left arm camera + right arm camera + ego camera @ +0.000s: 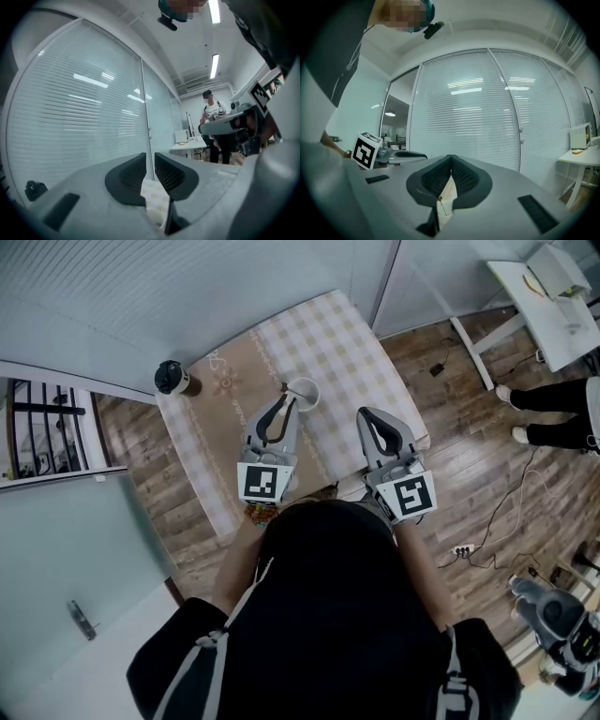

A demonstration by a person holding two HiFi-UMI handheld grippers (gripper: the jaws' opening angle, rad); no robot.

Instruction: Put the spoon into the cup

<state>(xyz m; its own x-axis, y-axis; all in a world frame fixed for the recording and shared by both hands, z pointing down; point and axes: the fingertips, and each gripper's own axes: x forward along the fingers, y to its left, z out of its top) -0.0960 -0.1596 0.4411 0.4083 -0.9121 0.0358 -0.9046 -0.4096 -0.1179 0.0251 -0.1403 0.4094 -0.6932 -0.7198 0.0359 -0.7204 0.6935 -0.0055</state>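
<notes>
Left gripper (284, 401) is held over the checked cloth (337, 343) with its tip right at the left rim of the white cup (306, 390). In the left gripper view, the left gripper (150, 159) has its jaws a narrow slit apart with nothing between them, and the cloth and a bit of the cup's rim (157, 214) show below the gap.

Spoon (283, 386) - only a thin dark sliver poking up at the cup's left rim, just ahead of the left tip. It is too small to tell whether its bowl sits inside the cup.

Right gripper (365, 414) is over the near right part of the cloth, well right of the cup and touching nothing. In the right gripper view, the right gripper (451, 159) has its jaws together at the tips and is empty, with only cloth seen under them. The left gripper's marker cube (365, 150) shows at the left of that view.

The cup stands upright near the middle of the cloth. A dark round container (172, 377) sits at the table's far left corner, well apart from the cup.

Background - wood floor (469, 456), white side table (548, 306) at upper right and a bystander's legs (553, 399) beside it. A glass wall with blinds (487, 117) fills both gripper views. A standing person (213, 112) is in the far room of the left gripper view
</notes>
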